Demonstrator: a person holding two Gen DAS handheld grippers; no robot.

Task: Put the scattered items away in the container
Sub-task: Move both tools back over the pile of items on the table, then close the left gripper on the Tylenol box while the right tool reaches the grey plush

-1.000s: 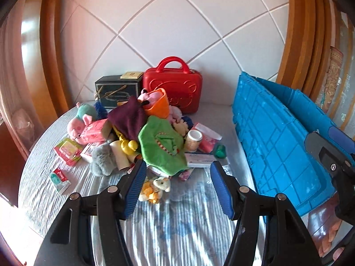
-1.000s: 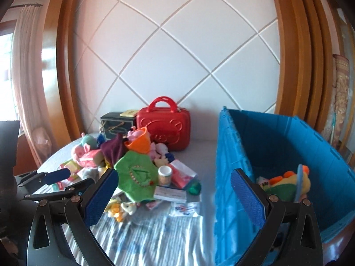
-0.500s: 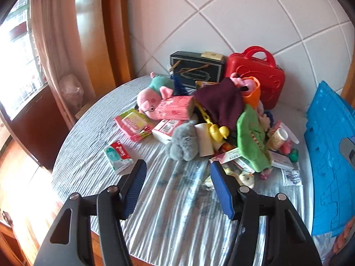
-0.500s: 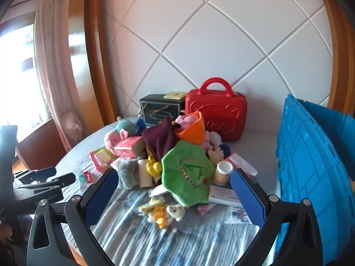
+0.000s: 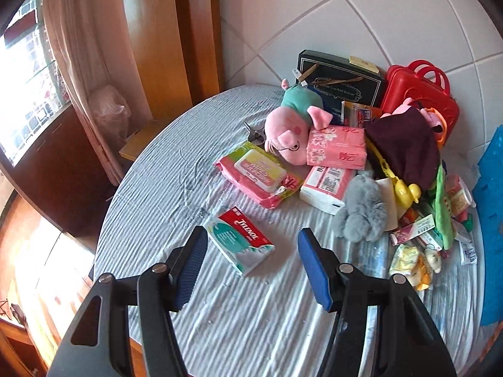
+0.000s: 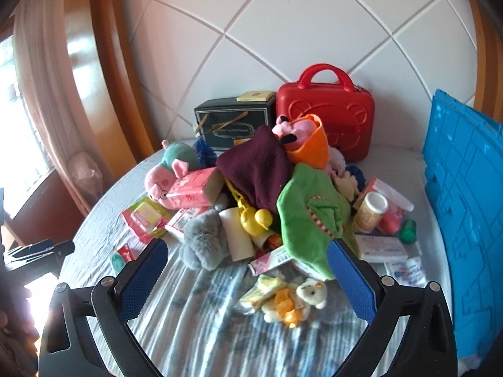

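Observation:
A pile of items lies on the striped tablecloth: a Tylenol box, a wipes pack, a pink pig plush, a grey plush, a green plush and a small yellow bear. The blue crate stands at the right. My left gripper is open, with the Tylenol box just ahead between its fingers. My right gripper is open and empty above the pile's near side.
A red case and a black box stand against the tiled wall behind the pile. The round table's edge drops off at the left, with a curtain and window beyond. The left gripper shows at the left in the right wrist view.
My left gripper has swung left and down toward the Tylenol box. My right gripper has turned left from the crate to face the pile and moved closer.

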